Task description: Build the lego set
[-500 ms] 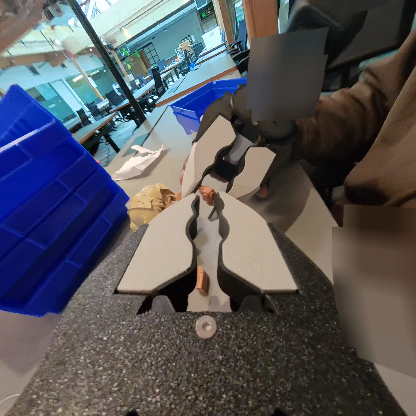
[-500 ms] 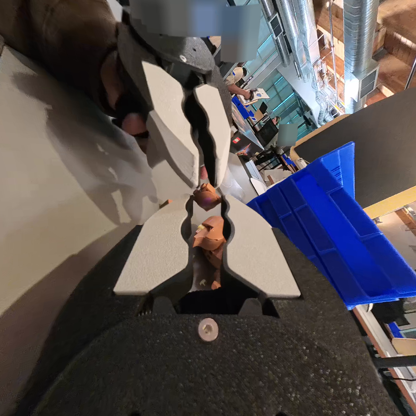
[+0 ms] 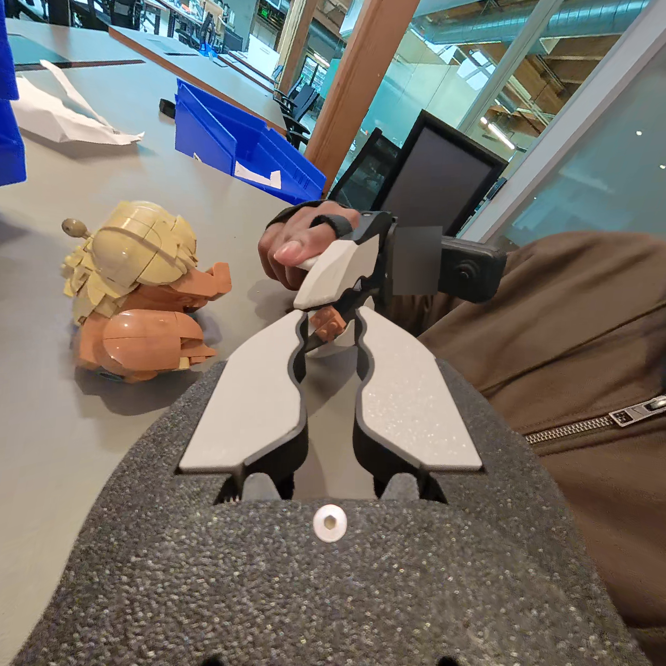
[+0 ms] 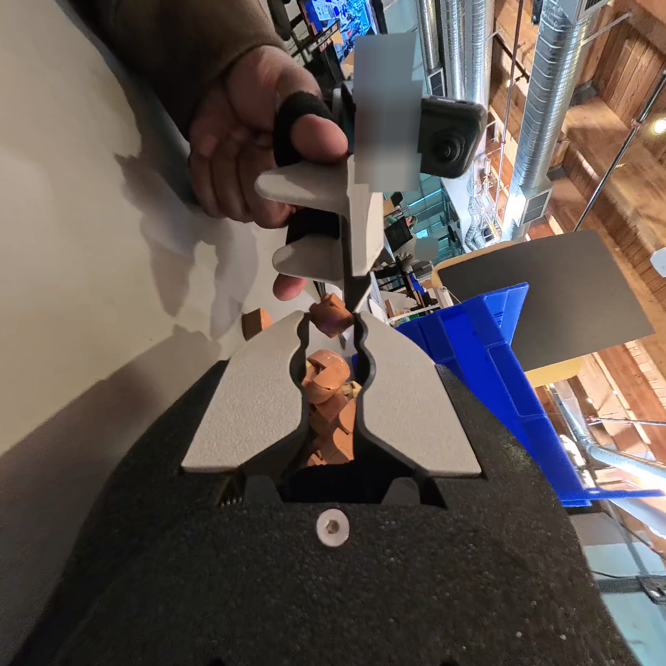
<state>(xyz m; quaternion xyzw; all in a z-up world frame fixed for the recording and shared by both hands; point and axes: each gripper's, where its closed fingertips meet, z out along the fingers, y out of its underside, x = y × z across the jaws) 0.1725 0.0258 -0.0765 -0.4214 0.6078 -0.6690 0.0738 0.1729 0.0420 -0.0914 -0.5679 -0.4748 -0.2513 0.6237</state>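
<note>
Above the table [image 3: 43, 414], I am working beside the half-built figure [image 3: 137, 288], lying left. My right gripper [image 3: 324, 310] is pinching a small brown brick [image 3: 326, 323]; my left gripper [image 3: 329, 317], parted, is bracketing it.

At ten o'clock in the left wrist view, the glossy plastic lego figure [image 3: 133, 292] sits on a smooth matt table [image 3: 54, 450] beside crumpled paper [image 3: 65, 111].

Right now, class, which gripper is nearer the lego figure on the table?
Left, likely. The left gripper has the lego figure close beside its left finger; the right gripper reaches in from the opposite side, pinching a small brown brick.
</note>
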